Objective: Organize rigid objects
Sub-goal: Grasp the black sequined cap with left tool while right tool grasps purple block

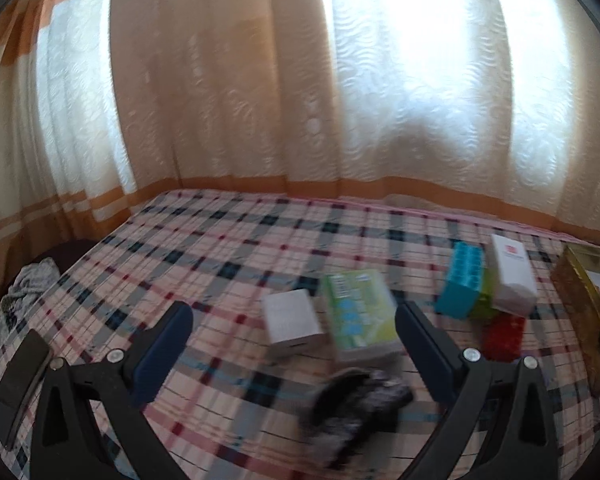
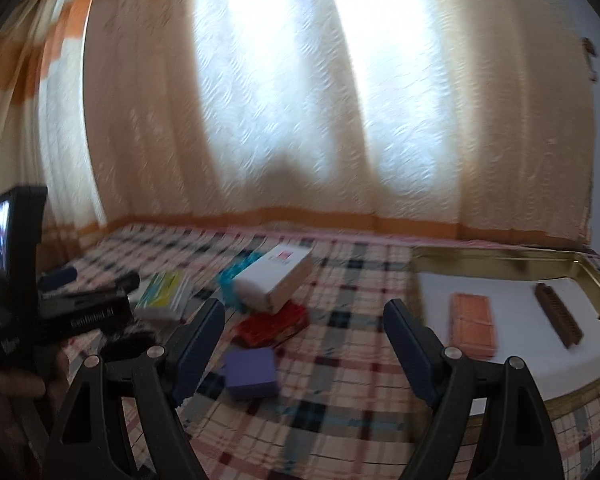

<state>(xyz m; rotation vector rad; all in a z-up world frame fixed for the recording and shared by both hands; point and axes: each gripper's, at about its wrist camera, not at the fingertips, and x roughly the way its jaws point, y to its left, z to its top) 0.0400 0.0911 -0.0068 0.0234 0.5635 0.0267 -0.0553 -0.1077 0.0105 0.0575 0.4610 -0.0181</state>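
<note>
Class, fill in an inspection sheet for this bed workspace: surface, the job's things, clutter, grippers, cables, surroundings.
Surface: plaid bedspread.
Job's things: gold tray holding an orange block and a brown comb-like piece; outside it, white box, red block, purple block, green box, teal block.
Clutter: dark fuzzy item, phone.
Grippers: left gripper and right gripper open, empty.
Cables: nothing seen.
Surroundings: curtains.

Backlit cream curtains (image 1: 228, 80), plaid bedspread (image 1: 228, 248)
</note>
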